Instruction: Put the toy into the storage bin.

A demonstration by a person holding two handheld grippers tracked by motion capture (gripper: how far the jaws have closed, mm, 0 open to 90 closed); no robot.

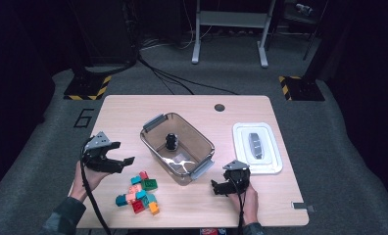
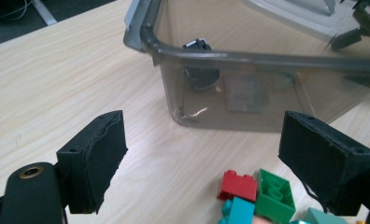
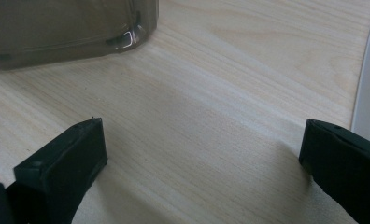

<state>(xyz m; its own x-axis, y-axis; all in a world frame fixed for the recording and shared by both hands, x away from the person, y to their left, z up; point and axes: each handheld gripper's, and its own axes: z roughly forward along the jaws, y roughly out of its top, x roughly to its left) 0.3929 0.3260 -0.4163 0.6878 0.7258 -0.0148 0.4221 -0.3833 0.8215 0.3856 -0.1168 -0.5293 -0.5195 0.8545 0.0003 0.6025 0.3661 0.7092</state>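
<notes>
A clear grey plastic bin (image 1: 202, 142) sits mid-table with a small black object (image 1: 171, 142) inside it. A pile of coloured bricks (image 1: 140, 192) lies in front of the bin's left end. My left gripper (image 1: 118, 164) hovers just left of the pile, open and empty. In the left gripper view its jaws frame the bin (image 2: 248, 60), with a red brick (image 2: 238, 185) and a green brick (image 2: 274, 195) low between them. My right gripper (image 1: 216, 187) rests near the bin's front right corner, open over bare wood (image 3: 206, 121).
A white lid (image 1: 241, 144) with a grey handle lies right of the bin. A round hole (image 1: 219, 107) marks the table's far edge. A small metal clip (image 1: 302, 206) lies at the front right corner. Dark floor with cables surrounds the table.
</notes>
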